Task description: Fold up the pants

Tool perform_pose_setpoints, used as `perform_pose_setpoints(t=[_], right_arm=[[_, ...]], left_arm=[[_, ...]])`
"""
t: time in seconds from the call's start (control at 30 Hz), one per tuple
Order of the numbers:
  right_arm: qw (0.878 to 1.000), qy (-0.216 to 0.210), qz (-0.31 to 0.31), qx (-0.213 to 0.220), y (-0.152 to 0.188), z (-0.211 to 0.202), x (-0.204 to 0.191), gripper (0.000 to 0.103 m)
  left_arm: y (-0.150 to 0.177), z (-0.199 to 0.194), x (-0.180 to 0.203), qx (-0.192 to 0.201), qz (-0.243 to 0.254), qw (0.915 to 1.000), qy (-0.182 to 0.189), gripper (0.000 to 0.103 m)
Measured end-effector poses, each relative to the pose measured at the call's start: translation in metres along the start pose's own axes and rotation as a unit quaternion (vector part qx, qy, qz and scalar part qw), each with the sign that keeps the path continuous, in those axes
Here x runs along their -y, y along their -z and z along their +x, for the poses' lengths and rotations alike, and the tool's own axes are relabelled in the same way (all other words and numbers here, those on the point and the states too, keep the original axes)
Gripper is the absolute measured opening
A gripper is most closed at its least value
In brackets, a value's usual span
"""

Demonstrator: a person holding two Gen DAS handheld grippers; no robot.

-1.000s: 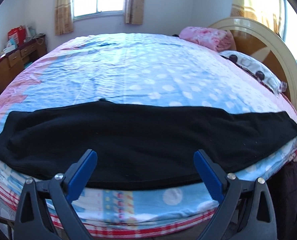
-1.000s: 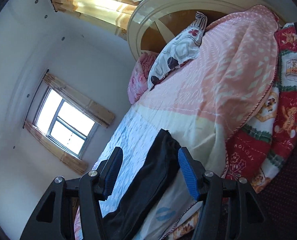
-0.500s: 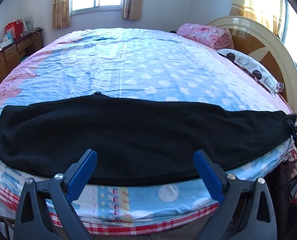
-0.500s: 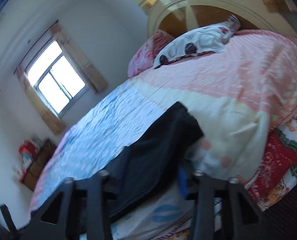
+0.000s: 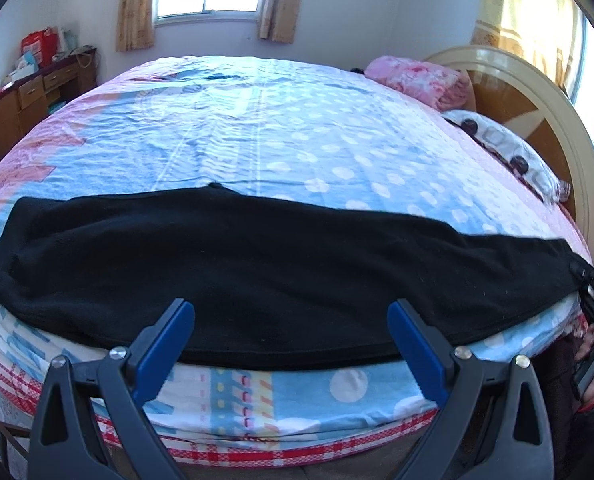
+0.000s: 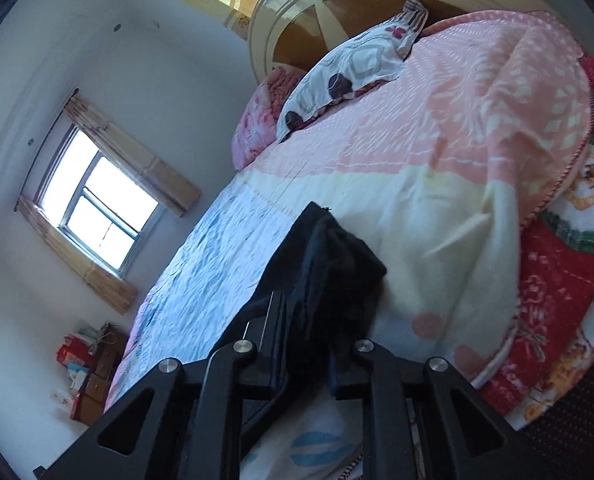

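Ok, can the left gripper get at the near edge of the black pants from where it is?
Probably yes: the left gripper is open and the black pants lie flat just ahead of its fingertips, with nothing between.

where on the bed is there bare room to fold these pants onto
The widest free patch is the blue dotted sheet between the black pants and the window wall. It is crowded at the headboard end, with a pink blanket and a patterned pillow, and along the near edge, which the pants cover.
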State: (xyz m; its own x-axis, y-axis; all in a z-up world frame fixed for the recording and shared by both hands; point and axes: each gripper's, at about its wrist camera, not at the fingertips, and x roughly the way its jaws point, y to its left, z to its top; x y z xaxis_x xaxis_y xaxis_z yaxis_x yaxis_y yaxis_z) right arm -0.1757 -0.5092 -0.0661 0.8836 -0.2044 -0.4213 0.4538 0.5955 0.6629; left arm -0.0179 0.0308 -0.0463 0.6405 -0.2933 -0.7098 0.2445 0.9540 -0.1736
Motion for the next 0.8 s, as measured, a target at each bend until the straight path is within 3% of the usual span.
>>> perform_pose_setpoints(t=[0.1, 0.23, 0.4, 0.57, 0.67, 0.73, 0.8], right_arm=[[0.994, 0.051, -0.100, -0.004, 0.004, 0.000, -0.029, 0.005], [0.968, 0.026, -0.250, 0.014, 0.031, -0.010, -0.108, 0.005], [0.904, -0.019, -0.428, 0.003, 0.120, 0.004, -0.212, 0.005], [0.824, -0.047, -0.562, -0.052, 0.244, 0.046, -0.252, 0.005], [0.795, -0.041, -0.598, -0.089, 0.289, 0.063, -0.246, 0.006], [0.774, -0.025, -0.627, -0.086, 0.307, 0.065, -0.242, 0.006], [0.773, -0.021, -0.630, -0.079, 0.306, 0.063, -0.243, 0.006]], left_arm=[[-0.002, 0.000, -0.012, 0.003, -0.018, 0.9998, -0.007, 0.099], [-0.002, -0.001, -0.024, 0.007, -0.032, 0.9994, -0.014, 0.099], [0.001, -0.005, -0.035, 0.014, -0.041, 0.9990, -0.012, 0.099], [0.004, -0.009, -0.047, 0.023, -0.044, 0.9986, -0.021, 0.099], [0.006, -0.008, -0.056, 0.025, -0.047, 0.9983, -0.024, 0.099], [0.006, -0.007, -0.060, 0.027, -0.048, 0.9981, -0.027, 0.099], [0.006, -0.006, -0.064, 0.029, -0.052, 0.9978, -0.029, 0.099]])
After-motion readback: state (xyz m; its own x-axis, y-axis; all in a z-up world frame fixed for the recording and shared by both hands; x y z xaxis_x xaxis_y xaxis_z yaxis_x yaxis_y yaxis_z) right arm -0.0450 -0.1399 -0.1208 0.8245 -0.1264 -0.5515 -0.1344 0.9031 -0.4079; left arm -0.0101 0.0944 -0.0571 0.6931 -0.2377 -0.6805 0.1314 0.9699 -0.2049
